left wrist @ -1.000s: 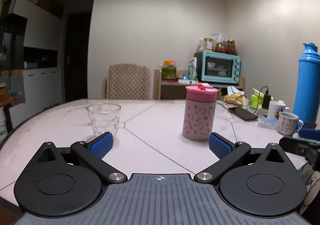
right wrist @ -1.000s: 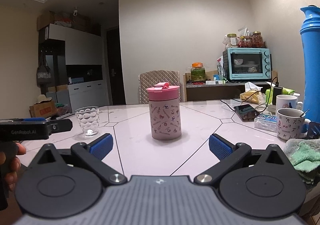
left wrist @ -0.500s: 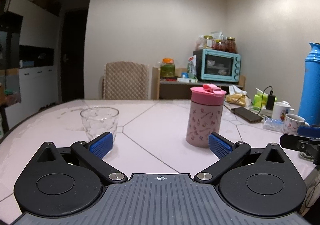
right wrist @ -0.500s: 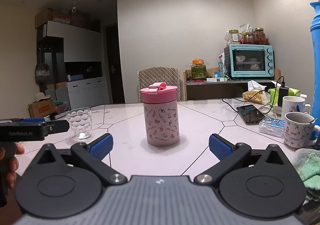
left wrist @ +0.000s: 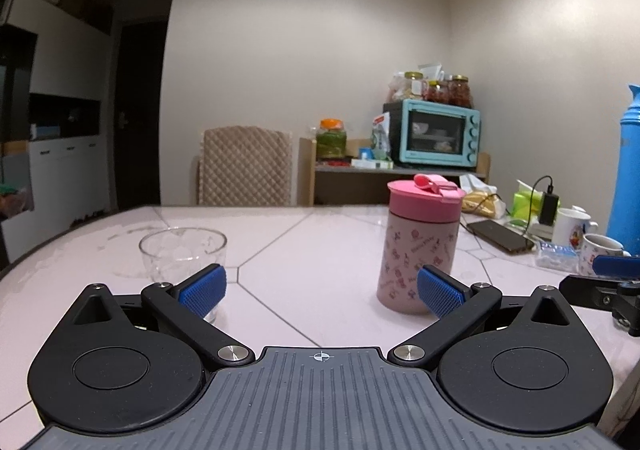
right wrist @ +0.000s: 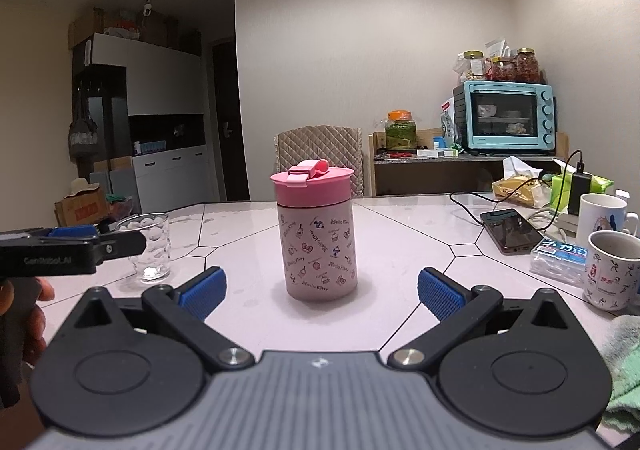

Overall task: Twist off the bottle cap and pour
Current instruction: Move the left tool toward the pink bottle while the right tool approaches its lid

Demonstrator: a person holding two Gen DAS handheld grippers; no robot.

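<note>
From the left wrist we see our left tool (left wrist: 322, 286) spread wide and empty; the pink bottle (left wrist: 418, 246) stands upright on the tabletop (left wrist: 320, 250) at one o'clock, the glass (left wrist: 182, 262) at eleven.

From the right wrist our right tool (right wrist: 322, 288) is equally wide and empty, the bottle (right wrist: 318, 236) dead ahead at twelve, so we judge this tool better placed.

Glossy table (right wrist: 400, 234), clear dimpled glass (right wrist: 150, 246), plastic-looking cap (right wrist: 312, 180).
</note>
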